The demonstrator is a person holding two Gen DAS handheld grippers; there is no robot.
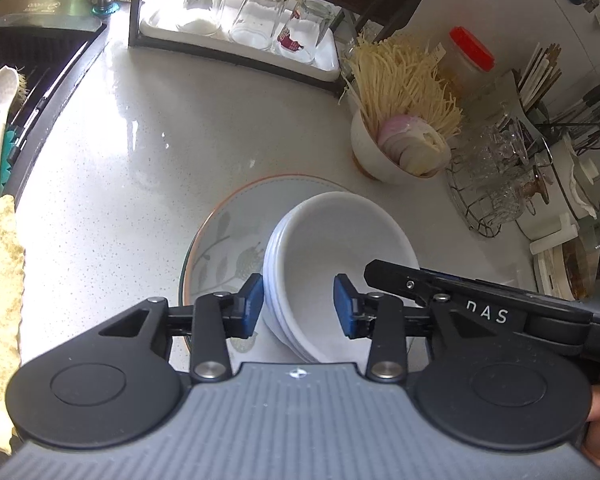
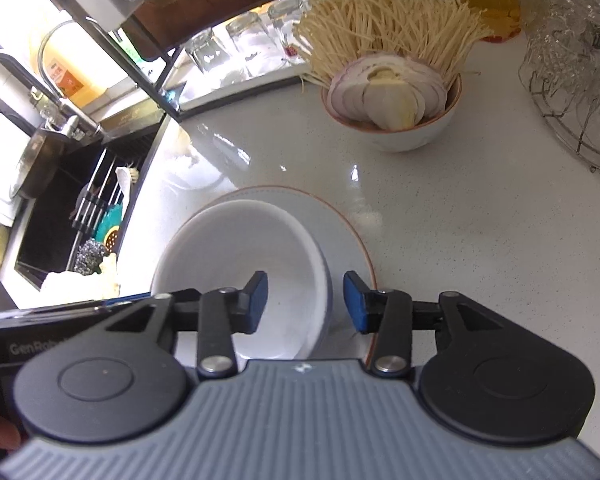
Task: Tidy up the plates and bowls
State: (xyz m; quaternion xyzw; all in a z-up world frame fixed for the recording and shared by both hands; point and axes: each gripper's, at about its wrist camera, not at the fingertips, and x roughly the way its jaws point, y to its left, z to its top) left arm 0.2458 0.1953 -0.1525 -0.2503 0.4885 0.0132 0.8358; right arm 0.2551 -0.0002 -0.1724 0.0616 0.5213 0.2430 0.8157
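Note:
A stack of white bowls rests on a pale plate with a leaf pattern and an orange rim, on the white counter. My left gripper straddles the stack's left rim, with one blue pad outside and one inside the top bowl. Its jaws stand apart and do not pinch the rim. My right gripper straddles the right rim the same way, with its jaws apart and a clear gap at the outer pad. In each wrist view the other gripper's dark body shows at the side.
A bowl of sliced onion and enoki mushrooms stands just behind the plate. Upturned glasses sit on a rack tray at the back. A wire basket of glassware is at the right, and the sink at the left.

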